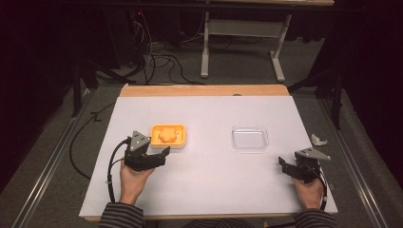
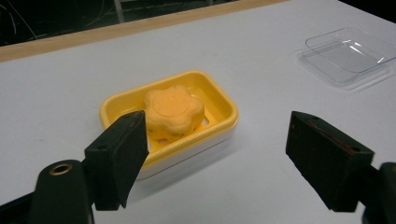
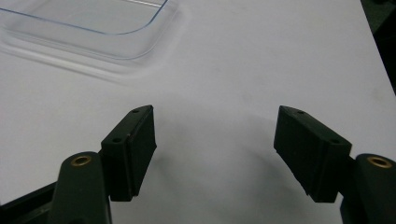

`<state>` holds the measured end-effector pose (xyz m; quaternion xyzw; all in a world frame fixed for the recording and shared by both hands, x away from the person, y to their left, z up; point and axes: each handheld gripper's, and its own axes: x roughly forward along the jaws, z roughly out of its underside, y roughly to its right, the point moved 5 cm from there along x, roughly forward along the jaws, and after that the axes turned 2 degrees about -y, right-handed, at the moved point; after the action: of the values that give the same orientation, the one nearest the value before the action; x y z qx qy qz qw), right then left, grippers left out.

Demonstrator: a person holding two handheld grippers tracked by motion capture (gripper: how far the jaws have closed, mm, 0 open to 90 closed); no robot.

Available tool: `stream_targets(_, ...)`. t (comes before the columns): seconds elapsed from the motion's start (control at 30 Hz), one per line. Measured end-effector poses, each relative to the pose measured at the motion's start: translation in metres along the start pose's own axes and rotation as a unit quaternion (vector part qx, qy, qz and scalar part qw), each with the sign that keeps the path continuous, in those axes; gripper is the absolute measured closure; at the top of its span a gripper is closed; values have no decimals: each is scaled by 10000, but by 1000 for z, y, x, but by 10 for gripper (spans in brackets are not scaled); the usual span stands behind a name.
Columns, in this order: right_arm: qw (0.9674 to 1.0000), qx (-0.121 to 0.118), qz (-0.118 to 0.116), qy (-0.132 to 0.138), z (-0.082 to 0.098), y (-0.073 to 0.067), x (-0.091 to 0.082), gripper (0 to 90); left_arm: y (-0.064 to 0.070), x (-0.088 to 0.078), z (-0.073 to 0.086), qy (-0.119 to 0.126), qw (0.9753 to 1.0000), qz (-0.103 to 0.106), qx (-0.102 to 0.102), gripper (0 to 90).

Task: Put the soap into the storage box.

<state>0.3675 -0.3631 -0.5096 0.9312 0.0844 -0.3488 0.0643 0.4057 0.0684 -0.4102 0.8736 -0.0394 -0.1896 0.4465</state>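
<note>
White tabletop (image 1: pixel 209 180) carries everything. My left hand-held gripper (image 1: pixel 159 154) gapes wide and empty just short of the yellow dish (image 2: pixel 219 105), probably to take its orange soap (image 2: pixel 173 109); my right hand-held gripper (image 1: pixel 284 166), equally open, waits beyond the clear tray (image 1: pixel 250 137).

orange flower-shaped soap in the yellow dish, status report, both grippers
Left gripper open, empty, just short of yellow plastic soap dish. Orange flower-shaped soap sits in dish, untouched. Right gripper open, empty, near clear plastic tray. Nothing in the way.
</note>
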Motion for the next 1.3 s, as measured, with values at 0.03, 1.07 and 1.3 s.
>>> stream_targets(0.03,10000,3,-8,7,0,0,0,297,0,-1,0,-5,10000,8,-17,214)
stream_targets(1.07,10000,13,-24,55,0,0,-1,298,-18,-15,30,-78,9999,57,74,222)
stream_targets(1.3,10000,14,-19,74,0,0,-1,298,-23,-11,41,-182,9998,-58,20,219)
